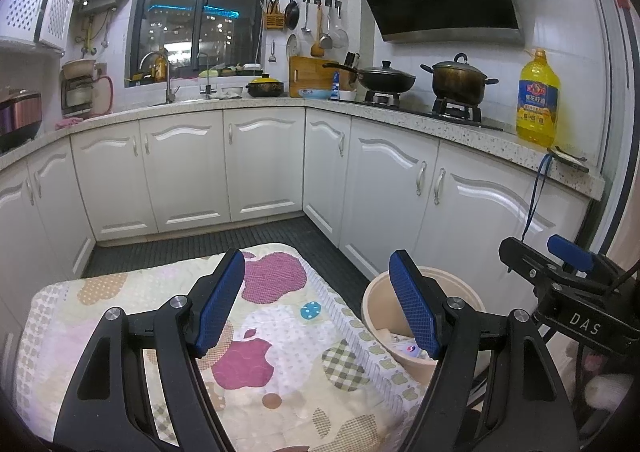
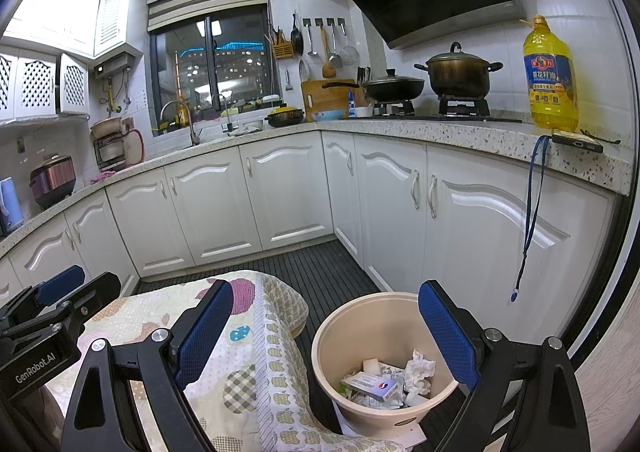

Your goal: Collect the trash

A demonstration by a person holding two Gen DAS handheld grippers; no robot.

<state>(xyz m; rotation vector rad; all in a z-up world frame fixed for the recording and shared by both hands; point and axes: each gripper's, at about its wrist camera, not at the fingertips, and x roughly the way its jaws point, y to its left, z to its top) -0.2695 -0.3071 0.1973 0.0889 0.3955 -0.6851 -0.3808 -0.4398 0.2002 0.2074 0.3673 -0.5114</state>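
A beige waste bin [image 2: 360, 320] stands on the dark floor to the right of a low table with an apple-pattern cloth [image 2: 224, 364]. It holds a small white and blue box [image 2: 370, 384], crumpled tissue [image 2: 418, 370] and paper scraps. My right gripper [image 2: 326, 336] is open and empty, held above the bin's left rim. My left gripper [image 1: 318, 304] is open and empty above the cloth [image 1: 280, 332], with the bin [image 1: 378, 300] to its right. Each gripper shows at the edge of the other's view.
White cabinets [image 2: 280, 191] line the back and right under a speckled counter [image 2: 460, 131]. A yellow oil bottle [image 2: 552, 79] and a phone with a blue lanyard [image 2: 576, 141] sit near the counter's edge. Pots stand on the stove [image 2: 460, 107].
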